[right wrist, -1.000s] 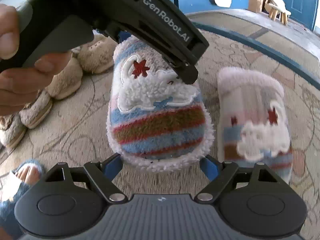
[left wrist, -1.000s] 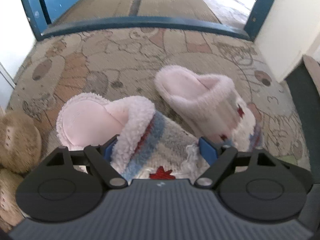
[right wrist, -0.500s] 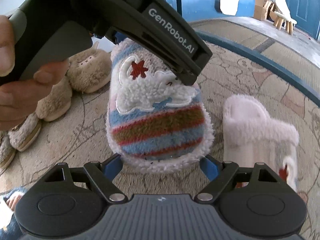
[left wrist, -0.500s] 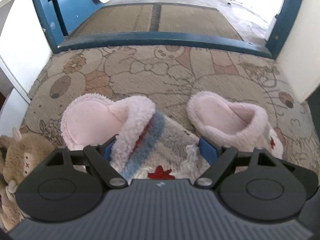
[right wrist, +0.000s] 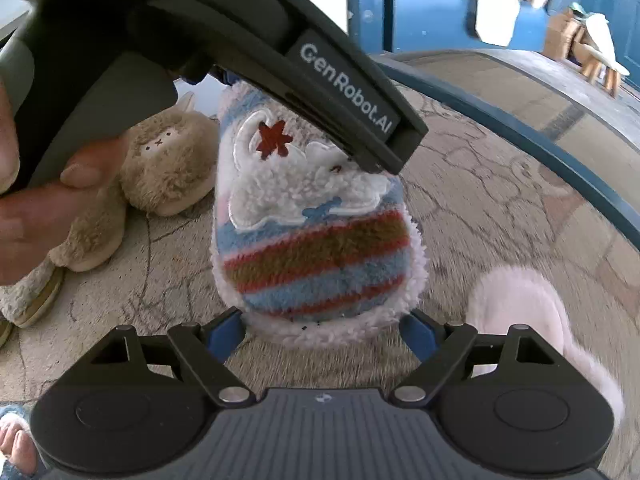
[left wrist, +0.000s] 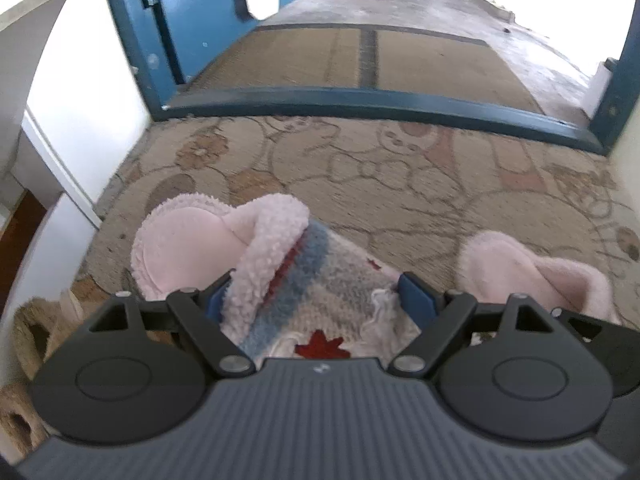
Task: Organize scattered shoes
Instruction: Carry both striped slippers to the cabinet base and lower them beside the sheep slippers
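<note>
A fluffy striped slipper [left wrist: 320,280] with a red star and pink lining is raised off the rug, and my left gripper [left wrist: 316,300] is shut on its upper, a blue pad on each side. The right wrist view looks at this slipper [right wrist: 320,248] toe-on, under the left gripper's black body [right wrist: 280,52], which a hand [right wrist: 40,208] holds. My right gripper [right wrist: 322,330] flanks the toe, both pads touching the fleece rim. The matching slipper [left wrist: 532,280] lies on the rug to the right, also low at the right in the right wrist view [right wrist: 520,312].
Brown plush animal slippers [right wrist: 168,168] sit on the patterned rug [left wrist: 400,184] at the left, by a white wall [left wrist: 100,120]. A blue door threshold [left wrist: 380,104] crosses ahead, with a mat and concrete floor beyond. A person's foot [right wrist: 16,444] shows at bottom left.
Both grippers have carried the striped slipper leftward, toward the brown plush slippers. The matching slipper has slid to the right edge of both views.
</note>
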The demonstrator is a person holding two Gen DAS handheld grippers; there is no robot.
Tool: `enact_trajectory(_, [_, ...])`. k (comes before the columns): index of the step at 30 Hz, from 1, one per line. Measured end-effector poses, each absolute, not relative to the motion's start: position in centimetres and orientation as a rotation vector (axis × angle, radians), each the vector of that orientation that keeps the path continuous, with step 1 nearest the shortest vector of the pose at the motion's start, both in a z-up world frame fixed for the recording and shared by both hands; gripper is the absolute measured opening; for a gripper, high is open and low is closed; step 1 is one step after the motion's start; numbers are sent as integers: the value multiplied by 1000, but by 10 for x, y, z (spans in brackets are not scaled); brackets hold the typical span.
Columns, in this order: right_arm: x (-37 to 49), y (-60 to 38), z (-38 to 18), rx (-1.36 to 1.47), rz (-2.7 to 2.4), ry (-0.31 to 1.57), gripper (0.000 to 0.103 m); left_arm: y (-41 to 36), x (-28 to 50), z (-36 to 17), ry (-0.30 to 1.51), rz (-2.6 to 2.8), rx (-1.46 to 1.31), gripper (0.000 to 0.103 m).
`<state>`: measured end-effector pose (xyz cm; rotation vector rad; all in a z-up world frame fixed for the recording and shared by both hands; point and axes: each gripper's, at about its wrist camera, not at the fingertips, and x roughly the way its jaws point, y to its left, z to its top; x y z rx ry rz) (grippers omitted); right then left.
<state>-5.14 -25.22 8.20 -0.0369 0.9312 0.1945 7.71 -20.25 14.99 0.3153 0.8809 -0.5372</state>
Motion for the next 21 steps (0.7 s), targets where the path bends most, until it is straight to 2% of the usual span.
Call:
enact_trajectory(13, [47,-243,71,-194,354,962,85,-174,153,128,911,-361,222,85])
enact_trajectory(21, [72,-233,54,-244,365,953,85,-176,163,121,878,-278,304,85])
